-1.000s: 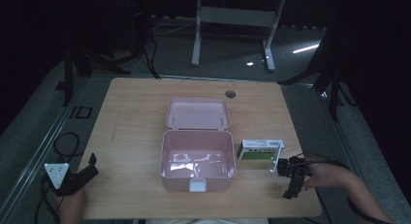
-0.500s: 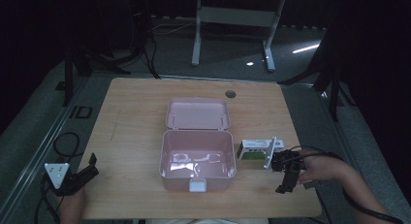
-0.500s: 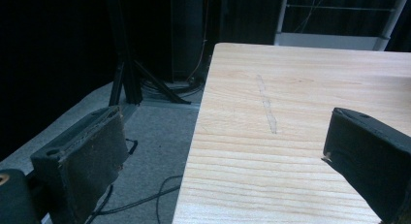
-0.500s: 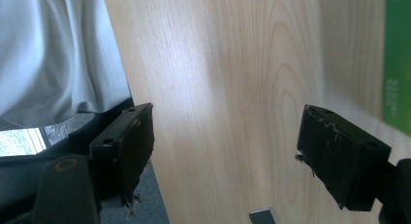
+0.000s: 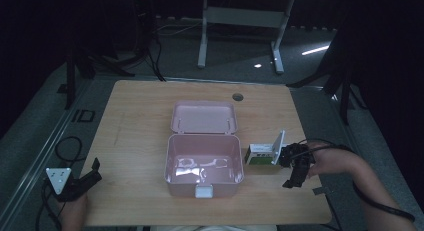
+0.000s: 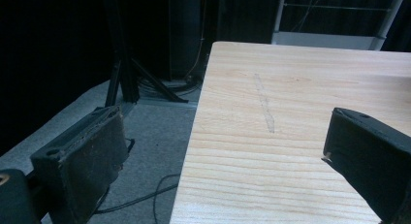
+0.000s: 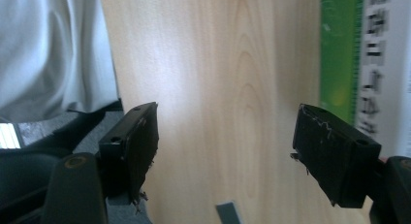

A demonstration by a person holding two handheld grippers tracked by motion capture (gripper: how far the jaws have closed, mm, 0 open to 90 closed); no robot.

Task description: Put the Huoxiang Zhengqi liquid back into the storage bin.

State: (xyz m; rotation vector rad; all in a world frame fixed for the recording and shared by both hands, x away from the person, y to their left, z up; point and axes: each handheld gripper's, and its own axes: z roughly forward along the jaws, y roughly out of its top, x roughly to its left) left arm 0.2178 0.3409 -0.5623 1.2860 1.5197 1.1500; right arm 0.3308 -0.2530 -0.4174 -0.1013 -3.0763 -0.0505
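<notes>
Pink lidded box [image 5: 204, 163] sits mid-table, lid thrown back flat on the side away from the person, cavity open upward. Something pale and glossy lies on its floor; cannot tell what. A small white latch tab [image 5: 203, 192] sticks out of the box's near wall.

Wooden table [image 5: 140, 121]: a round grommet hole [image 5: 238, 97] beyond the box's lid, close to the far edge. A faint grey streak on the wood shows in the left gripper view [image 6: 265, 107].

Just right of the box, close to its wall, a small green-and-white carton [image 5: 260, 155] lies on the table. In the right gripper view its green face and printed white side [image 7: 361, 54] run along the frame's right edge.

Right gripper [image 5: 296, 167]: right of the carton, held in the person's right hand [image 5: 332, 158], its grey plate [image 5: 278, 147] standing on edge against the carton's right end. Jaws wide apart in its own view [image 7: 225, 151], bare wood between them, nothing held. Carton lies outside the jaw gap, beside one jaw. A small grey tab [image 7: 228, 213] lies on the wood near that view's bottom edge.

Left gripper [image 5: 87, 173]: well left of the box, at the table's near left corner, three-cornered plate [image 5: 58, 177] overhanging the edge. Jaws spread wide [image 6: 223, 156], empty; one hangs over the floor, the other over the wood.

Floor beyond the box's far side: a white metal stand [image 5: 240, 21], dark tripod legs [image 5: 90, 66], cables [image 5: 155, 51].
</notes>
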